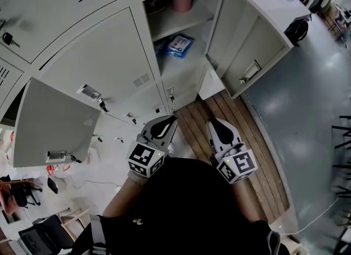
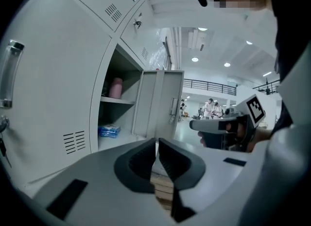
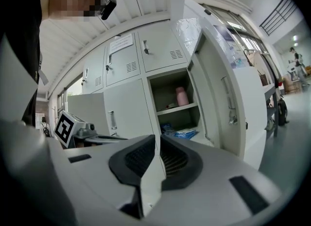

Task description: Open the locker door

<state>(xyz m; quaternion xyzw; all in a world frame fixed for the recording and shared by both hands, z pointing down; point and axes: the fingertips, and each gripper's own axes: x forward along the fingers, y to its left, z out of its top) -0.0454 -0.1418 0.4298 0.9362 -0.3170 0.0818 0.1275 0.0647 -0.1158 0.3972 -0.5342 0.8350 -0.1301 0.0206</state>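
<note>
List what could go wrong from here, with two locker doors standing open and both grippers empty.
1. The right door stands out over the floor beside the person; a turn could knock the right gripper into it.
2. The left door hangs open low, on the side of the left gripper; a step that way may bump it.
3. A key hangs from a lock close ahead and could snag a gripper.

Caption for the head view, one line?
Left gripper and right gripper shut, empty, before the open locker door.
</note>
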